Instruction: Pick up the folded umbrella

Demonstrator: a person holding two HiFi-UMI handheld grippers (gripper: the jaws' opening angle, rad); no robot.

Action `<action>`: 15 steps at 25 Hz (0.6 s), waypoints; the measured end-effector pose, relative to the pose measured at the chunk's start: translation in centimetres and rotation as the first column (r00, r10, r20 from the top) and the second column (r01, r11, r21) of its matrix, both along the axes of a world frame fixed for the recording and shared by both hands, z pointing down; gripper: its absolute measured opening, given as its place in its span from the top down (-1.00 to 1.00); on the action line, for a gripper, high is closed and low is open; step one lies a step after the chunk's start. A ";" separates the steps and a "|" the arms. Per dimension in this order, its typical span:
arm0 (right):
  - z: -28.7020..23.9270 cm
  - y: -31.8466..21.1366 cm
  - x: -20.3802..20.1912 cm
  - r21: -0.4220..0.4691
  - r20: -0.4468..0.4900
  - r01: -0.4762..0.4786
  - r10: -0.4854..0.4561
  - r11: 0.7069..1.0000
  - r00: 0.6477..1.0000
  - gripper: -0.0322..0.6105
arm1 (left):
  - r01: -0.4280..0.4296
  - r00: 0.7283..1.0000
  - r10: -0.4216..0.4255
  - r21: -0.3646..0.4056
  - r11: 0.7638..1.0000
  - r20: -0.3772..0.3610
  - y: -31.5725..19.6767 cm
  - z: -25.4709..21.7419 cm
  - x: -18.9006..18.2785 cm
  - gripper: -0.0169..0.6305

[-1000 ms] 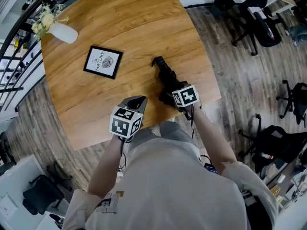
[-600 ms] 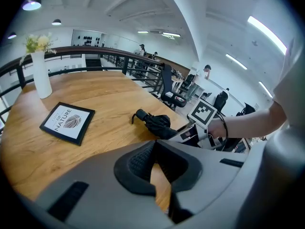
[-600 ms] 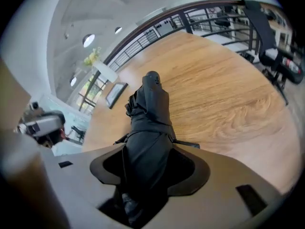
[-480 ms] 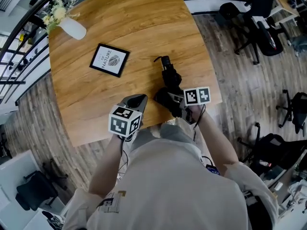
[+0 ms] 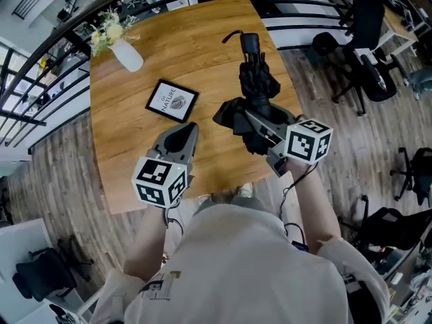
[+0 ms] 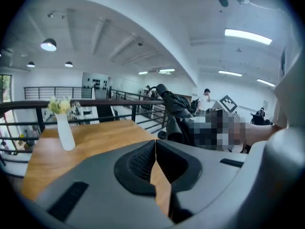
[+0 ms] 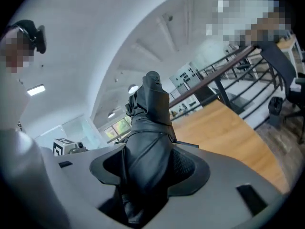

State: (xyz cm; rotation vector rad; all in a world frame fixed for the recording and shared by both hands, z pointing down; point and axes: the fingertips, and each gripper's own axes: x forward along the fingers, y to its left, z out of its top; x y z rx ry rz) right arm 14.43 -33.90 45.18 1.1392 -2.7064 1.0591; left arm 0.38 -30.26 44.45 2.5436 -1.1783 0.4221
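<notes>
The folded black umbrella (image 5: 253,96) hangs lifted above the round wooden table (image 5: 209,36), its handle end pointing away from me. My right gripper (image 5: 262,125) is shut on its bunched lower part; in the right gripper view the black fabric (image 7: 147,137) fills the gap and both pads press on it. To the left of the umbrella, my left gripper (image 5: 181,139) is raised over the table's near edge, shut with nothing in it. The left gripper view shows its jaws meeting at the tips (image 6: 156,149) and the umbrella (image 6: 172,106) off to the right.
A framed print (image 5: 172,100) lies flat on the table and a white vase of flowers (image 5: 125,52) stands at the far left. Black railings (image 5: 40,79) run behind the table. Office chairs (image 5: 361,25) stand on the wood floor at the right.
The right gripper closed on the umbrella where it lay on the table and raised it clear. The left gripper also rose. The head camera tilted, so the table sits further right.
</notes>
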 end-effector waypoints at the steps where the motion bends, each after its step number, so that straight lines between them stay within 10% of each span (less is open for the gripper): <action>1: -2.7 -0.1 0.0 0.059 0.006 -0.009 0.008 0.998 1.000 0.09 | 0.006 1.000 -0.005 0.057 0.998 -0.005 -0.2 -2.3 -0.3 0.89; 9: -18.9 2.3 -1.1 0.498 -0.049 -0.096 0.138 0.862 0.989 0.08 | 0.021 0.998 -0.043 0.416 0.909 0.043 0.9 -16.0 -2.9 0.89; 15: -24.1 5.3 -2.0 0.657 -0.060 -0.118 0.208 0.744 0.976 0.07 | 0.049 0.994 -0.093 0.523 0.851 0.059 2.8 -20.5 -4.5 0.89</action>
